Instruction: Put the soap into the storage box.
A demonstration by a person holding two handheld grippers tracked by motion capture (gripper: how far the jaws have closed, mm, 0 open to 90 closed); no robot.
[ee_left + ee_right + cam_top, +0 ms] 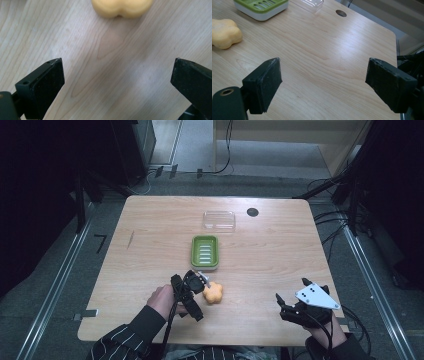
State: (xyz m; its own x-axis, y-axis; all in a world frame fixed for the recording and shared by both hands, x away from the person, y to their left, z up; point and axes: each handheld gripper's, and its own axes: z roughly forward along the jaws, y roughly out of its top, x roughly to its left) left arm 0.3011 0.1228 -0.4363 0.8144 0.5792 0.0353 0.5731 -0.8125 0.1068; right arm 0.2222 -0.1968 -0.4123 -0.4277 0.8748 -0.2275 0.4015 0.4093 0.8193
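While the left gripper (200,281) is hovering wide open just beside the yellow soap (213,292) on the wooden surface (270,255), the right gripper (290,305) is waiting open and empty — closing off-centre could be nudging the soap away from the green dish (205,251).

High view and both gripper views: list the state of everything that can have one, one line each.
Yellow flower-shaped soap: lying on the wooden table, not gripped.
Green slotted soap dish: uncovered, empty.
Clear plastic lid: off, lying beyond the dish.
Left gripper: open, soap just ahead.
Right gripper: open, holding nothing.
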